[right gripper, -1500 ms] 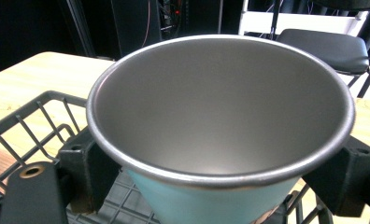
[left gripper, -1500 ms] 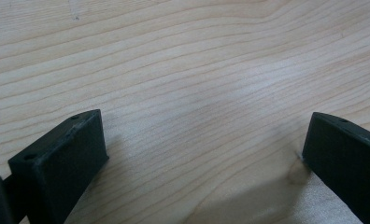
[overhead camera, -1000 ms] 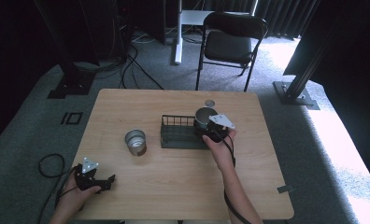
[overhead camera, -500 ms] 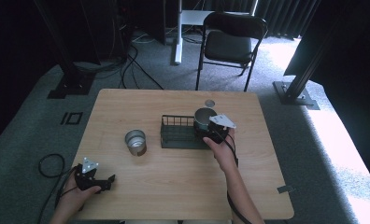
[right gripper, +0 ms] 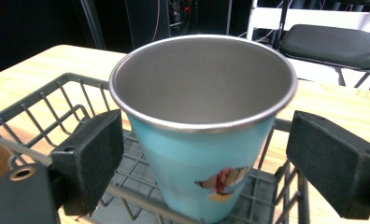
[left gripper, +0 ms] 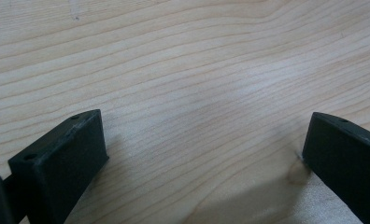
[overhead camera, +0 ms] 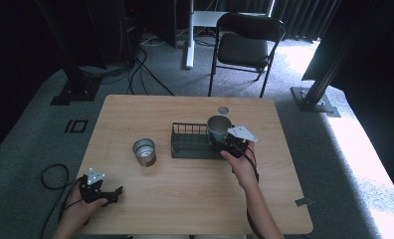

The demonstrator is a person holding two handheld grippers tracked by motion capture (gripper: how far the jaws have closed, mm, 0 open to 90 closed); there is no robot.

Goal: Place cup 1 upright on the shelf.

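My left gripper [overhead camera: 116, 190] rests low at the near left corner of the wooden table [overhead camera: 150, 107], held in my left hand [overhead camera: 80, 205], with its cable [overhead camera: 48, 174] looping off the table edge onto the grey carpet [overhead camera: 21, 149]; in the left gripper view its 2 black jaws stand wide apart over bare wood grain, with nothing between them. Further right, a small bare metal cup [overhead camera: 144, 151] stands upright on the table by itself, just left of the dark wire basket [overhead camera: 187, 144] and apart from it. The basket sits near the middle of the table, and at its right end stands the light blue cup [overhead camera: 218, 128] with a steel rim and a steel inside, upright, its base down in the basket. My right gripper [overhead camera: 224, 145] is at that cup from the near side, my right hand [overhead camera: 241, 167] behind it. In the right gripper view the 2 jaws are spread on either side of the cup [right gripper: 204, 135], a gap showing at each side, so they are not pinching it; a small coloured picture shows low on the cup's wall. Past the basket, a small round grey disc [overhead camera: 223, 110] lies on the table near its far edge, and a black folding chair [overhead camera: 245, 47] stands on the carpet beyond.
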